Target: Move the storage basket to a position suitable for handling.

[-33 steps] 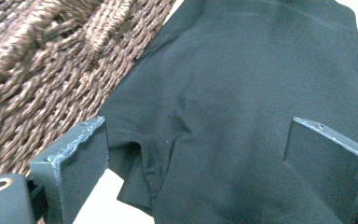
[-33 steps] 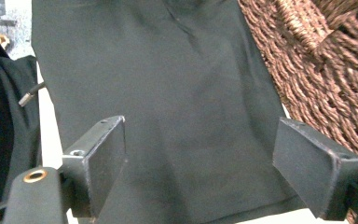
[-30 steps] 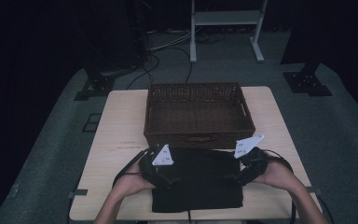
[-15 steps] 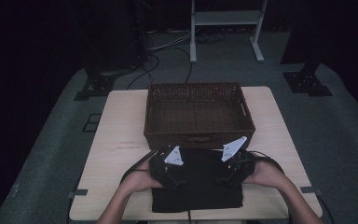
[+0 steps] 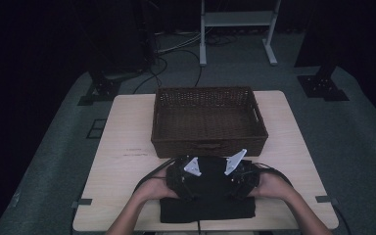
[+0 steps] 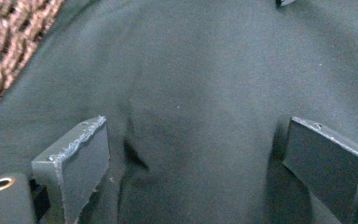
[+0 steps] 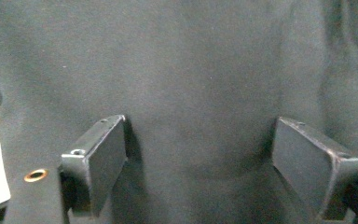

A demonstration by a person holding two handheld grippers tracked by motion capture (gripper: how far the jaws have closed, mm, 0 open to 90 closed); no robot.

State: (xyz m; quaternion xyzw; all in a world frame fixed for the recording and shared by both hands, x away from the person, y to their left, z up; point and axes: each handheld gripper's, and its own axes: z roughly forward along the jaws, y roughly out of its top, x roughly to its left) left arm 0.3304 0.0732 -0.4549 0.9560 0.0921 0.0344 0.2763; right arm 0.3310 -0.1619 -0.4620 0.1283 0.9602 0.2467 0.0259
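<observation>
We press both grippers, left [image 5: 188, 171] and right [image 5: 237, 171], jaws spread wide, onto the folded black cloth [image 5: 208, 208] at the table's [image 5: 122, 161] six o'clock edge, flattening it before the basket [image 5: 208, 117] at twelve.

My high view sits above the person's side of the bench [image 5: 127, 142] and faces forward and down, far enough back to take in the whole top, the wicker basket [image 5: 208, 120] and the floor beyond. My left gripper view rides on the left gripper [image 6: 186, 168] and looks along its jaws from very close onto the black cloth [image 6: 205, 74], with basket weave at its upper left corner. My right gripper view rides on the right gripper [image 7: 198, 163], equally close on the same cloth. All three views share that cloth, just in front of the basket.
</observation>
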